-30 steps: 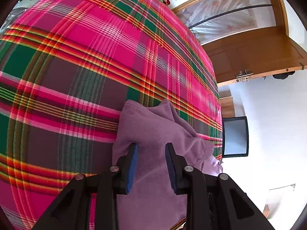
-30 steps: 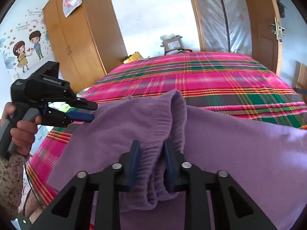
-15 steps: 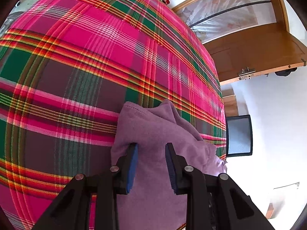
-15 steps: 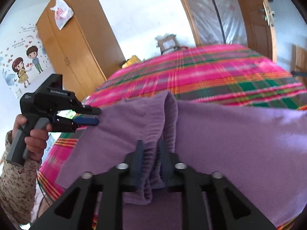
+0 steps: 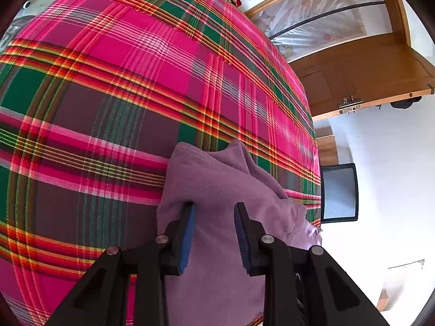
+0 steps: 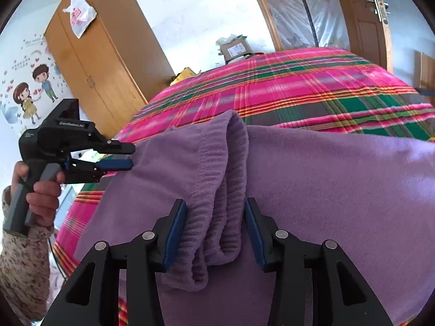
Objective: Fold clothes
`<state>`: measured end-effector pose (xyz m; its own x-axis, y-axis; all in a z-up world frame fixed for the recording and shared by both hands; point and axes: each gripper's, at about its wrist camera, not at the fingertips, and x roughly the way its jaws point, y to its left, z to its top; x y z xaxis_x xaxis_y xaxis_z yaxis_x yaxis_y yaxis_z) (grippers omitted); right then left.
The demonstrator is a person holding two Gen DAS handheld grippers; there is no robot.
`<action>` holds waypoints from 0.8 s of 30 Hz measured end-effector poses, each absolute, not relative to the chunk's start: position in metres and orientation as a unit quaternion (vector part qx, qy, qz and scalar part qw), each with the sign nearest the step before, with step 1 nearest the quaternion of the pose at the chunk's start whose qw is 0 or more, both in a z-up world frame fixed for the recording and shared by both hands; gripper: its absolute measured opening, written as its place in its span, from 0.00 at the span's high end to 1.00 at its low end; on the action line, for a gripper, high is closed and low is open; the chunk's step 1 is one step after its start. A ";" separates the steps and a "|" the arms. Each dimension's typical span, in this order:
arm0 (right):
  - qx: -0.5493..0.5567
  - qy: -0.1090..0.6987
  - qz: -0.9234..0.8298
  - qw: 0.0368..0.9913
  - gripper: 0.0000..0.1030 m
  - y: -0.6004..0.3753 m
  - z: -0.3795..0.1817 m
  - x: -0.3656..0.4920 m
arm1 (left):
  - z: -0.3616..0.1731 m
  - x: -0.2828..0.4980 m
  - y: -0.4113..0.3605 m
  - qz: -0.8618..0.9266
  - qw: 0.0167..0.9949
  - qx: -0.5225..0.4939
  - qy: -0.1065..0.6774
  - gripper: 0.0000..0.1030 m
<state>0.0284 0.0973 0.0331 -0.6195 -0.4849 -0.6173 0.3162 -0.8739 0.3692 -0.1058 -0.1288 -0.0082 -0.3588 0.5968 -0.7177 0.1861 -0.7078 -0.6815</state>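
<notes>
A purple fleece garment [image 6: 326, 184] lies on a bed with a pink, green and red plaid cover [image 6: 299, 81]. Its ribbed band [image 6: 217, 190] is bunched into a fold between the jaws of my right gripper [image 6: 215, 203]. Those jaws are opening and the pads no longer press on the fold. In the left wrist view the garment [image 5: 217, 176] lies under my left gripper [image 5: 214, 206], which stands open above the cloth with nothing pinched. The right wrist view shows the left gripper [image 6: 131, 157] at the garment's left edge, held by a person's hand [image 6: 40, 195].
A wooden wardrobe [image 6: 108, 62] with a plastic bag [image 6: 80, 13] on top stands left of the bed. A cardboard box [image 6: 235, 49] sits past the far end. A wooden door [image 6: 367, 27] is at the right. A black-framed chair back [image 5: 338, 193] stands beside the bed.
My right gripper's jaws have spread apart and released the ribbed fold they were clamping, and the gripper has rolled slightly. The left gripper has stayed where it was.
</notes>
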 end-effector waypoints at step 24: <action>0.363 -0.159 -0.891 0.220 0.83 0.108 0.042 0.049 | -0.003 -0.101 -0.131 0.738 0.158 -0.548 -0.361 0.72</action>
